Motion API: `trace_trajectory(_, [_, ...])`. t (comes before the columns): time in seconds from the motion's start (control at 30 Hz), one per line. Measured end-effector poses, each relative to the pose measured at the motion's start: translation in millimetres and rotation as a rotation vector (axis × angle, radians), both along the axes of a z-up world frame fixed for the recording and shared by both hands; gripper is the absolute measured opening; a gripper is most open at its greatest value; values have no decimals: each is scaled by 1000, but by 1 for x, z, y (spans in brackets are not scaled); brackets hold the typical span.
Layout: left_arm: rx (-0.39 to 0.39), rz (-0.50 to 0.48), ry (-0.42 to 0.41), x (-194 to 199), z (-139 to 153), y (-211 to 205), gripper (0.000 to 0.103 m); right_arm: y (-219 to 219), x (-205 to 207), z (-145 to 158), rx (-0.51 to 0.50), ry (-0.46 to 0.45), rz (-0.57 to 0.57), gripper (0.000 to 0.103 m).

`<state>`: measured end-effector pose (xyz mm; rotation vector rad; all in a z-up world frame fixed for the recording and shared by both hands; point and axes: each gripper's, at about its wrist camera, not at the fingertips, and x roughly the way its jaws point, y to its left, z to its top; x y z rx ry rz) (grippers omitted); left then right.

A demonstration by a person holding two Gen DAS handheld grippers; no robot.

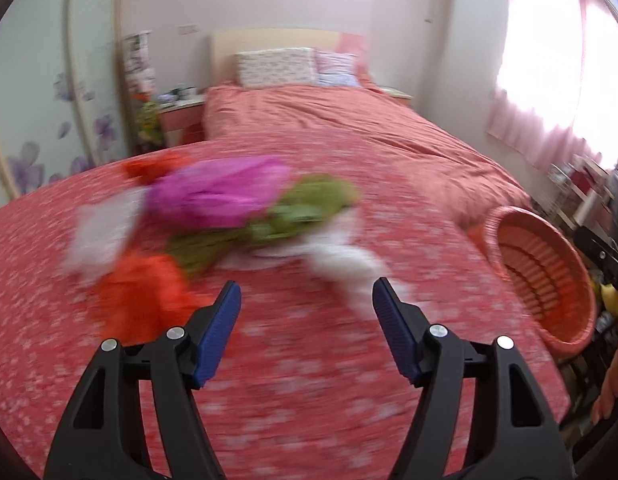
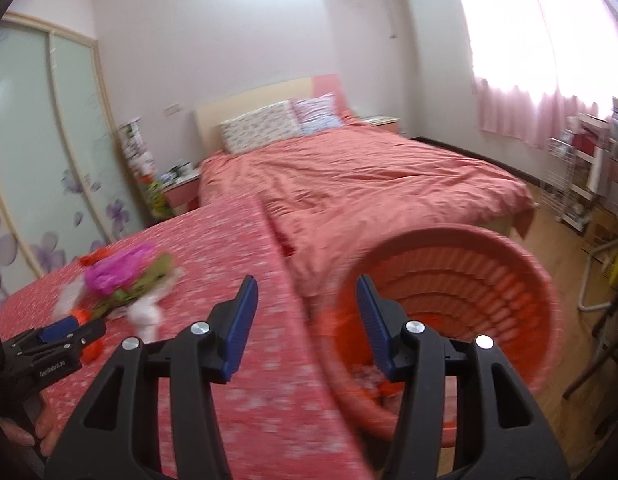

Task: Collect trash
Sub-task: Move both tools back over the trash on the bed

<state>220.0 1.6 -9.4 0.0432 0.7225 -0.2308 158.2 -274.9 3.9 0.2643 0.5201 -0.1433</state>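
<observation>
A heap of crumpled trash lies on the red flowered tablecloth (image 1: 309,380): a magenta piece (image 1: 217,192), a green piece (image 1: 293,212), an orange piece (image 1: 141,300) and white paper (image 1: 349,264). My left gripper (image 1: 307,300) stands open just short of the heap, nothing between its blue pads; it also shows at the left edge of the right wrist view (image 2: 65,330). My right gripper (image 2: 305,300) is open and empty over the table's right edge, beside the orange basket (image 2: 489,264), which holds some scraps. The trash heap (image 2: 121,276) lies far to its left.
Behind the table stands a bed (image 2: 369,176) with a salmon cover and two pillows. A sliding wardrobe (image 2: 37,152) with purple flowers is at the left, a nightstand (image 2: 181,188) beside it. Shelves and clutter (image 2: 589,176) line the right wall under a bright window.
</observation>
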Motion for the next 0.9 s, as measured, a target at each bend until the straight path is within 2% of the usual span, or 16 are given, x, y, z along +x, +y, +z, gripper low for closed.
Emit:
trace_trajectory(0.13, [4,126,5,5,-2,48,73,45,24,-3,1,36,108,51])
trace_trajectory(0.37, [-10,246,0,3,-5,109,73,118,73,-21,9,141,260,51])
trace_trajectory(0.53, [-39,279,1,0,-7,136,73,155,103,-36,-42,207,305,51])
trace_trajectory(0.73, [-47,275,15,1,-15,151,73,168,123,-50,-53,279,314,50])
trace_trajectory(0.9, [-53,262,18,1,-18,148,73,171,130,-57,-44,315,322,25])
